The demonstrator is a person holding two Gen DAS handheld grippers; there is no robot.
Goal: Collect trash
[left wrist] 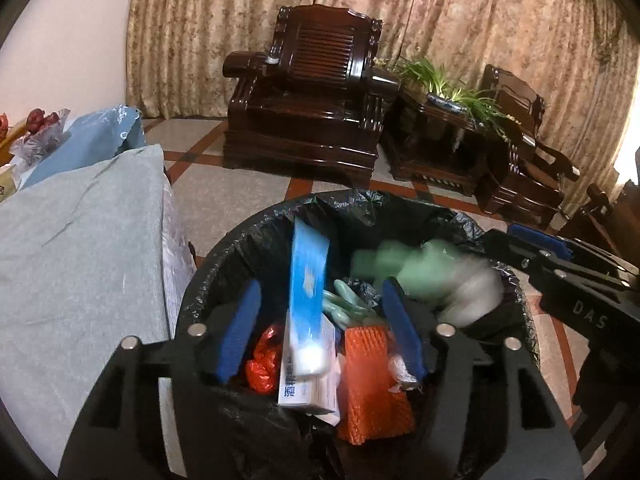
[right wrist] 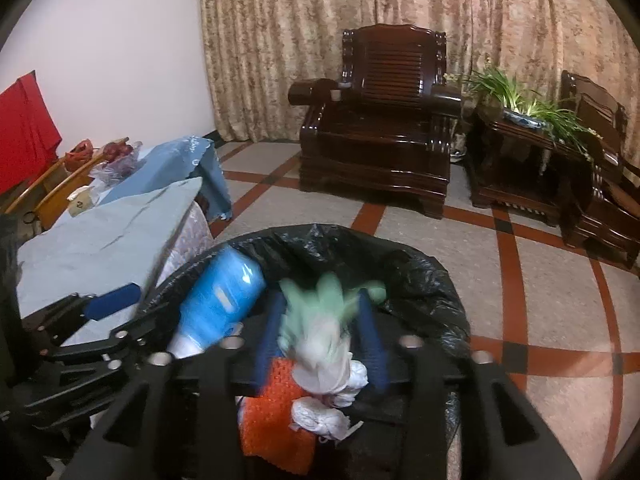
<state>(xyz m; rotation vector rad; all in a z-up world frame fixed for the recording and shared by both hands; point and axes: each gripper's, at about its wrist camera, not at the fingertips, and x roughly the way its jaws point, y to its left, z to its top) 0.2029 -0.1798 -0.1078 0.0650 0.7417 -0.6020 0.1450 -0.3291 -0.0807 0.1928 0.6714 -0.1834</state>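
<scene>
A bin lined with a black bag [left wrist: 280, 216] stands on the floor below both grippers; it also shows in the right wrist view [right wrist: 420, 276]. My left gripper [left wrist: 320, 328] is open over it, and a blurred blue-and-white packet [left wrist: 308, 280] hangs between its fingers, touching neither. My right gripper [right wrist: 320, 336] is open, with a blurred green-and-white glove [right wrist: 320, 320] loose between its fingers; the glove also shows in the left wrist view [left wrist: 420, 268]. In the bin lie orange foam netting [left wrist: 372, 380], a white box [left wrist: 316, 360] and red wrapping [left wrist: 264, 360].
A table with a grey-blue cloth [left wrist: 80, 240] stands left of the bin, with bagged fruit [left wrist: 40, 132] at its far end. A dark wooden armchair [left wrist: 312, 100], a side table with a plant [left wrist: 444, 120] and a second chair [left wrist: 520, 152] stand before the curtain.
</scene>
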